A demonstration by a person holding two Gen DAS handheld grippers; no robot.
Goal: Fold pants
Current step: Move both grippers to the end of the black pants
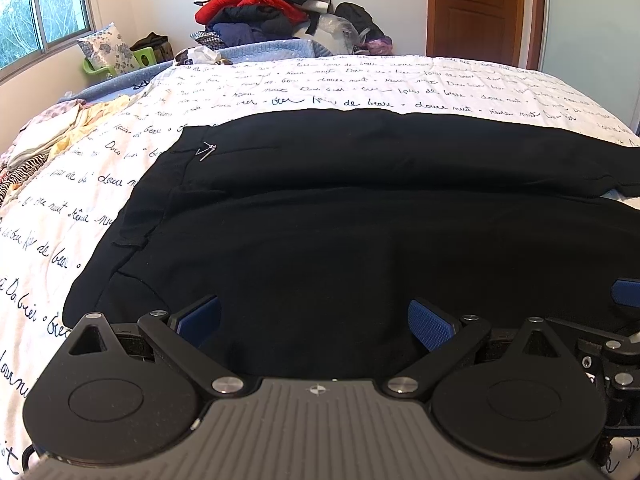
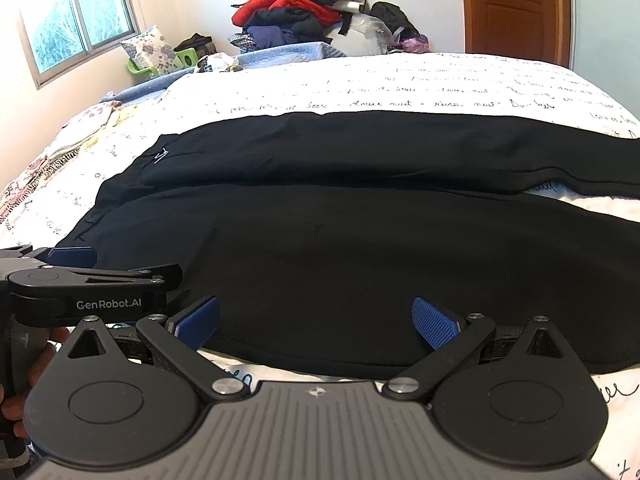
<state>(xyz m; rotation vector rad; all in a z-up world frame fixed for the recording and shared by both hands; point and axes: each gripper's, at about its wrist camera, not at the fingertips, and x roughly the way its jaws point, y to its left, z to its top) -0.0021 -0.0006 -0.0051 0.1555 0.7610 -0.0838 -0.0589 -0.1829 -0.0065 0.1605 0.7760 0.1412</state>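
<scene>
Bed (image 1: 360, 80) covered by a white spread printed with dark script fills the room. Far left, a daylit window (image 1: 40, 12); far right, a closed wooden door (image 1: 476, 8). Heaped clothes (image 1: 260, 8) stand against the pale far wall.

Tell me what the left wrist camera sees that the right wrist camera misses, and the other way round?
Only the left wrist view shows the left tool from behind, open over the pants' near edge. Only the right wrist view shows the right tool, also open, and the hand holding the left one. Both show the black pants spread flat on the bedspread and the clothes pile.
</scene>
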